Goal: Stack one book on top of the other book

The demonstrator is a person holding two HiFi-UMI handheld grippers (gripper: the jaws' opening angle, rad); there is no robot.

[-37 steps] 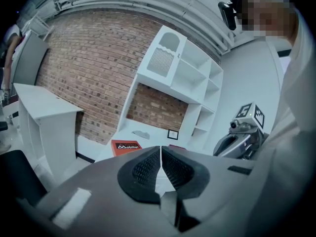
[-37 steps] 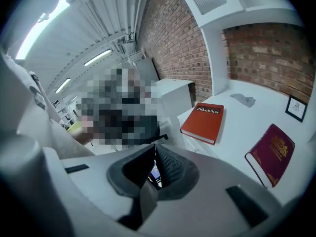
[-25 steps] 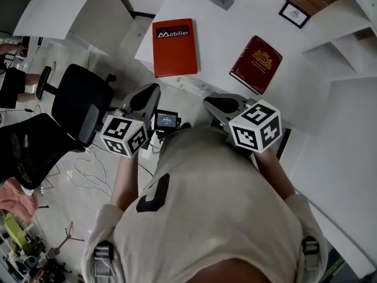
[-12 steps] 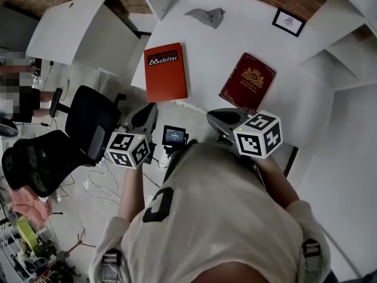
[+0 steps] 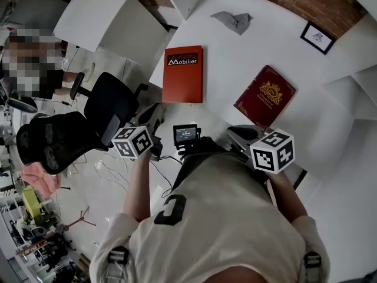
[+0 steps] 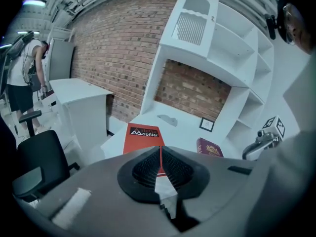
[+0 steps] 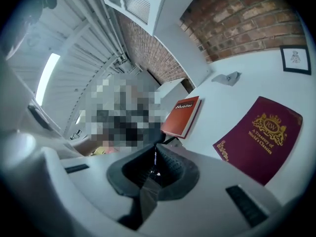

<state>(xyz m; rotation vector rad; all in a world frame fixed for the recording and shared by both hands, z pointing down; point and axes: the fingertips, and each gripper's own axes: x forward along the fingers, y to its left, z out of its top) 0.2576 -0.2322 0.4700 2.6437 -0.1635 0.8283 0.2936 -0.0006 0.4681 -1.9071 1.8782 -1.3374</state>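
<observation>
Both claws pressed together, empty, short of the books

Left claw (image 6: 159, 154) and right claw (image 7: 155, 158) should spread first. I'd pinch the maroon book (image 5: 265, 96), right of centre on the counter (image 5: 235, 52), by its near edge, then lay it squarely on the orange book (image 5: 183, 74), upper centre.

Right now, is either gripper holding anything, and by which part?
Nothing is held. The left gripper and right gripper are shut and empty; the orange book and maroon book lie untouched.
</observation>
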